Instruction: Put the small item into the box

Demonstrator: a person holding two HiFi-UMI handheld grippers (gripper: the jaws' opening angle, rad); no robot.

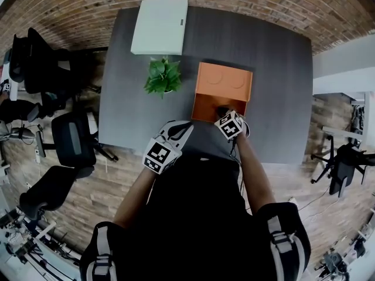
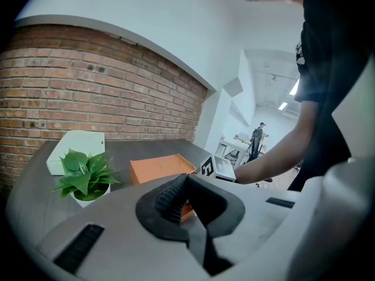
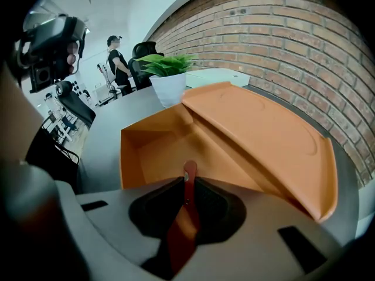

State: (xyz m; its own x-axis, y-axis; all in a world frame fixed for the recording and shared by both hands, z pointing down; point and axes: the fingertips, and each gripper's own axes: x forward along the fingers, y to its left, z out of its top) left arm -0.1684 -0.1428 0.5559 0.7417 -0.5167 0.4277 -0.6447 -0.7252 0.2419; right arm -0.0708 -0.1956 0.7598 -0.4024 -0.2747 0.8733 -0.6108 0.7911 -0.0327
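An open orange box (image 1: 206,106) sits on the grey table (image 1: 275,86), its lid (image 1: 222,81) folded back toward the far side. My right gripper (image 1: 225,115) hovers over the box's near edge, shut on a thin red small item (image 3: 188,183) that sticks out between the jaws above the box's inside (image 3: 170,151). My left gripper (image 1: 174,134) is at the table's near edge, left of the box, jaws shut with nothing between them. The box (image 2: 159,168) shows beyond it in the left gripper view.
A small potted plant (image 1: 163,76) stands just left of the box. A white flat case (image 1: 159,26) lies at the table's far edge. Office chairs (image 1: 70,139) crowd the left side. A brick wall runs behind the table.
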